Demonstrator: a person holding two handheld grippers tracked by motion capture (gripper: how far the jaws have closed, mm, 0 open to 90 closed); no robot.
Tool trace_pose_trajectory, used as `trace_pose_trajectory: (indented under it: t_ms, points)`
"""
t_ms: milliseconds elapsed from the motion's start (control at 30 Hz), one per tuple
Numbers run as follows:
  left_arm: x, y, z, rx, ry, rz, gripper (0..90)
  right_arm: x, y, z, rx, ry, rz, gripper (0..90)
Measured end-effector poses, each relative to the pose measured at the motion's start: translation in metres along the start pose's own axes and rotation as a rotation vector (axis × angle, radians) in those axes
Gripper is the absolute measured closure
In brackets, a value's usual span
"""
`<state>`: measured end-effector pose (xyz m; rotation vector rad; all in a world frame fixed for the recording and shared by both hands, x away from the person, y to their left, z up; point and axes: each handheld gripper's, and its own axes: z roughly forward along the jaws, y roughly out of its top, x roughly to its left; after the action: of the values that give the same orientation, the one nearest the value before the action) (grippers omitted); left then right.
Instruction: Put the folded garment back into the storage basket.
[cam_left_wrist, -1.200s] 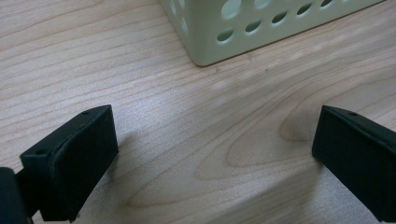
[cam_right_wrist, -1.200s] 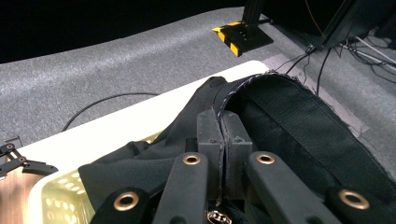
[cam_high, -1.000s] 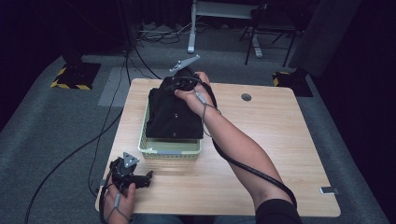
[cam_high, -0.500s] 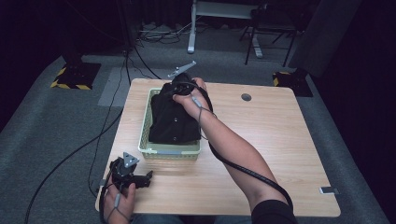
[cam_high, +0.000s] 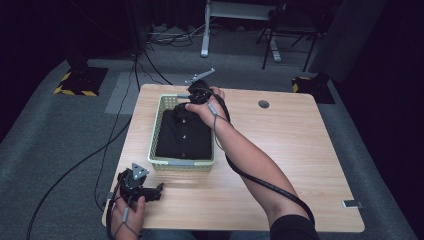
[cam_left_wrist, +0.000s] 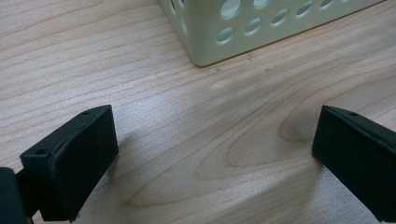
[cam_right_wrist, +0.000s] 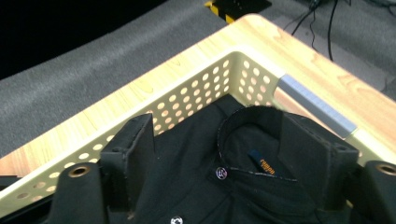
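The high view looks forward and down from above the person's side onto the whole wooden table (cam_high: 300, 150), with grey floor around it. The left gripper view sits low and close over the tabletop near the front left corner, facing a corner of the pale green basket (cam_left_wrist: 243, 28). The right gripper view hangs close above the basket's far end, looking down at the black shirt (cam_right_wrist: 224, 186). All three share the basket

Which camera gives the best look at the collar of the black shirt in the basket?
The right gripper view: the collar, its label and top button sit close up, between that gripper's fingers. The high view shows the whole folded shirt in the basket, with its collar end under the hand.
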<state>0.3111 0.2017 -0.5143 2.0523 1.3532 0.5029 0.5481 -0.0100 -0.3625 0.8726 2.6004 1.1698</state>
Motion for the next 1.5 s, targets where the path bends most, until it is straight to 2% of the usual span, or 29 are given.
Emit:
trace_pose_trajectory:
  t_ms: [367, 567, 967, 1500]
  points:
    - [0.000, 0.000, 0.000, 0.001, -0.001, -0.001, 0.3, 0.003, 0.001, -0.039, -0.055, 0.003, -0.084, 25.1]
    - [0.000, 0.000, 0.000, 0.001, 0.001, 0.001, 0.3, 0.002, -0.002, -0.060, -0.071, -0.007, -0.109, 24.7]
    - [0.000, 0.000, 0.000, 0.000, 0.001, 0.001, 0.3, -0.006, -0.015, -0.103, -0.098, -0.005, -0.118, 24.2]
    - [0.000, 0.000, 0.000, 0.001, 0.000, 0.001, 0.3, -0.016, -0.035, -0.136, -0.122, -0.015, -0.127, 22.1]
